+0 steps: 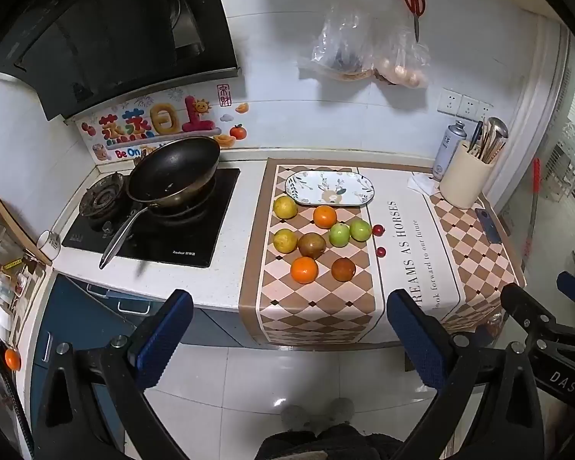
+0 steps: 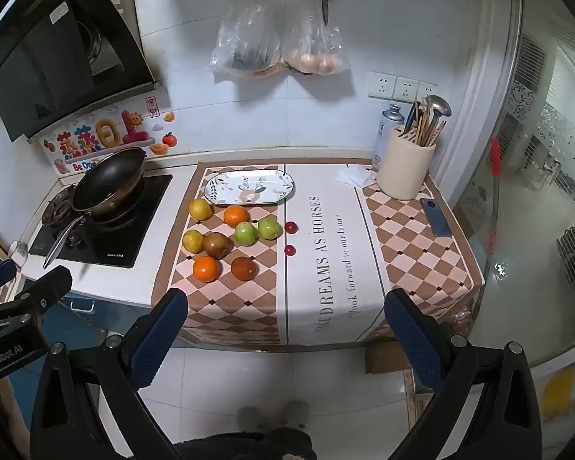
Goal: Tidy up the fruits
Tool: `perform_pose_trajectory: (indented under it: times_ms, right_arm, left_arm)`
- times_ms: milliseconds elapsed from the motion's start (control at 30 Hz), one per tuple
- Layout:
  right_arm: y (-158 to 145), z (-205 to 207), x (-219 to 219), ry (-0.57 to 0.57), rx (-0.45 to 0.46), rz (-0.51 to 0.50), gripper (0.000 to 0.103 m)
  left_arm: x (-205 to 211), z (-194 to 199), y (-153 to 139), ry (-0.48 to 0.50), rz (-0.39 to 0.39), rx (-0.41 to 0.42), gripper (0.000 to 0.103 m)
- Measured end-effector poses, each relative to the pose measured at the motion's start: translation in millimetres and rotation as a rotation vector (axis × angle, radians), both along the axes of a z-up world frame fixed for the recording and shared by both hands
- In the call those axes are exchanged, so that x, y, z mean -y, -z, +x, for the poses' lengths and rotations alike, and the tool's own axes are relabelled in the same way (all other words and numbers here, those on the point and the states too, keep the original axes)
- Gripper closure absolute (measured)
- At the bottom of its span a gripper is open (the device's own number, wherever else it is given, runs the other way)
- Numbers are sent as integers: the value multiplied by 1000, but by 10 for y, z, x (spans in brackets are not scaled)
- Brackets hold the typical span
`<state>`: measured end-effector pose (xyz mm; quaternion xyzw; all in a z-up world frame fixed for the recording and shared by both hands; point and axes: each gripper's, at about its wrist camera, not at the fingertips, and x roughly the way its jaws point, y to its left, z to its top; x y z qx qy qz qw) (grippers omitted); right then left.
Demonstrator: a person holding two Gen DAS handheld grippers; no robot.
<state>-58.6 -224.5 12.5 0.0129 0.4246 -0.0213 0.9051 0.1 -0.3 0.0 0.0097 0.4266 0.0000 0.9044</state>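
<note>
Being held back from the front edge of the surface (image 1: 218, 291), both grippers are being kept wide, nothing between the fingers, so the whole layout is being surveyed before any pick. The left gripper (image 1: 287, 341) is being aimed toward the fruits (image 1: 312, 237), which are lying loose on the checked cloth (image 2: 226, 306), behind its middle. The plate (image 1: 329, 188) is sitting just behind them, toward the back edge, probably as the place they are meant for. The right gripper (image 2: 287, 337) is being pointed further right; two small red fruits (image 2: 290, 238), possibly cherries, are lying apart from the cluster.
</note>
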Motion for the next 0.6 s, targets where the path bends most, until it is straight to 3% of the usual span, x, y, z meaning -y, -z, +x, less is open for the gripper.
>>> perform_pose_trajectory:
  times_ms: [600]
  right_arm:
    - [-13,-14,70,13,1,18,0]
  left_arm:
    - [-15,1,1,5,-13,3,0]
